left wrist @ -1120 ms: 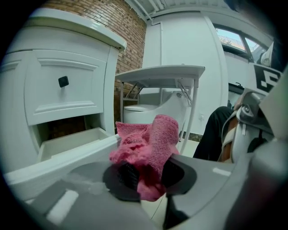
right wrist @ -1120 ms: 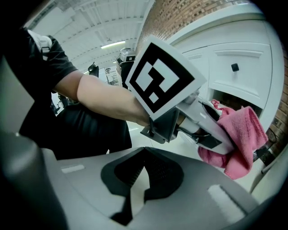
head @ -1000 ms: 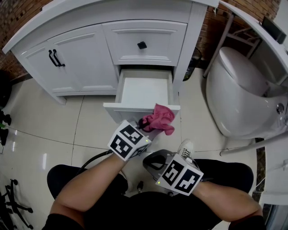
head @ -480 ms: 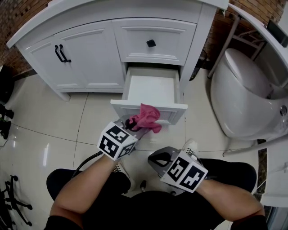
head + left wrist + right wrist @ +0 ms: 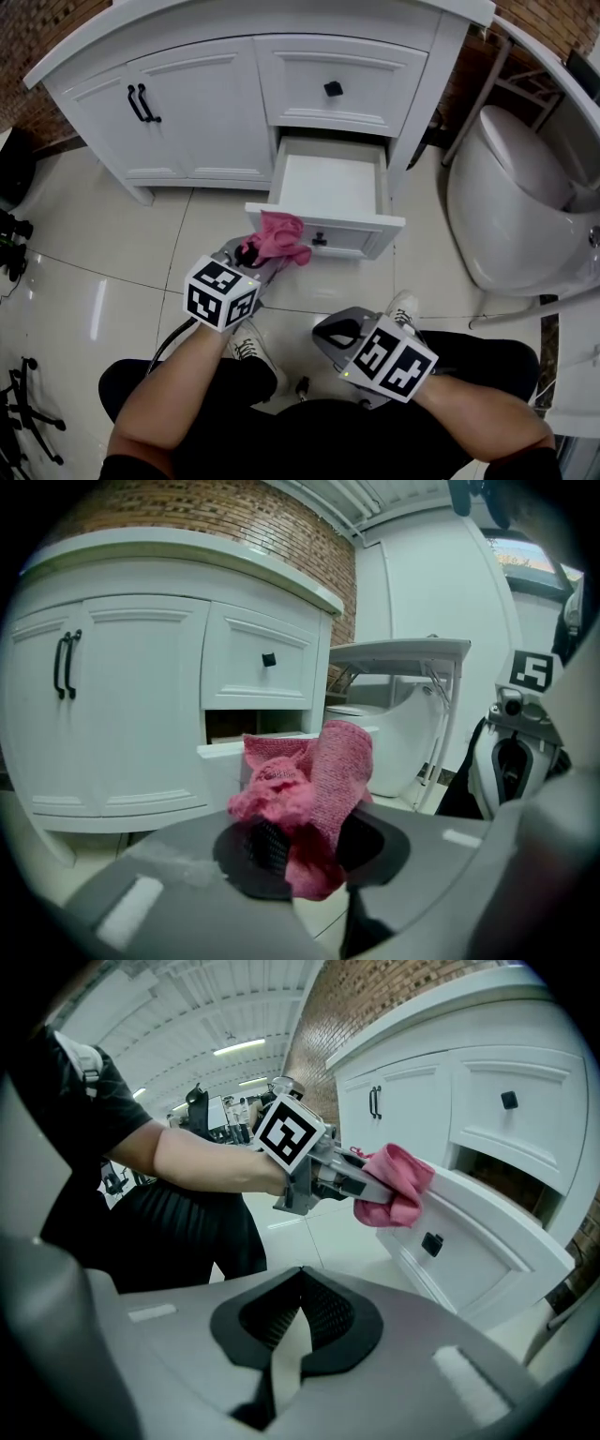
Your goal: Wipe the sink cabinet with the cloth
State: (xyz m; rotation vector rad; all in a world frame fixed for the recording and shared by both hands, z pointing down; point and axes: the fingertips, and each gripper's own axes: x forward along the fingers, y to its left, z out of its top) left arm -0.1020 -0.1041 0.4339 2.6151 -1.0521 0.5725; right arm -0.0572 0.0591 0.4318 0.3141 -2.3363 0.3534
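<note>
two grippers, quick notes. head view: left gripper [image 5: 251,261] clamped on crumpled pink knit cloth [image 5: 277,234], cloth sits at left corner of pulled-out white drawer [image 5: 330,187] in white sink cabinet [image 5: 202,112]. right gripper [image 5: 330,330] low over glossy tile floor [image 5: 112,272], well apart from cabinet. left gripper view: cloth [image 5: 319,780] bunched up between jaws, drawer edge just behind it. right gripper view: jaws pinched together, nothing in them; cloth [image 5: 398,1185] touching top edge of drawer [image 5: 478,1241] front.
</note>
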